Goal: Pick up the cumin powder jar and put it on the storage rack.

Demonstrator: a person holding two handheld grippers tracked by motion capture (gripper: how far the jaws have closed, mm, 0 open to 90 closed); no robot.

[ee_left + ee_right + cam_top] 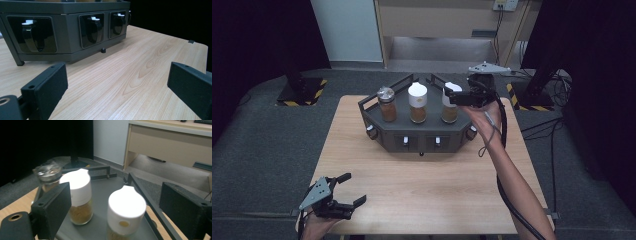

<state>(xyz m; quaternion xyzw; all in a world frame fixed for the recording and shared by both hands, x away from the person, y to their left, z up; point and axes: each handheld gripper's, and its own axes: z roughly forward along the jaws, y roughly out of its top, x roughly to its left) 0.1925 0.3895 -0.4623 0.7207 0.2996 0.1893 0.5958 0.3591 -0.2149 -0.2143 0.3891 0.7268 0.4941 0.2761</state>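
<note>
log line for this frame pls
right gripper: open, at right jar cap | left gripper: open, idle near table edge | rack: three jars

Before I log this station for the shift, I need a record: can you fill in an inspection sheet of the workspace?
Surface: wooden table, bare in front.
Job's things: dark rack holding three jars: metal-lidded jar, middle white-capped jar, right white-capped jar.
Clutter: nothing seen.
Grippers: left gripper open, low at the near-left corner; right gripper open, jaws either side of the right jar's cap.
Cables: black cable along the right forearm.
Surroundings: grey floor, dark curtains, pale cabinet behind.
</note>
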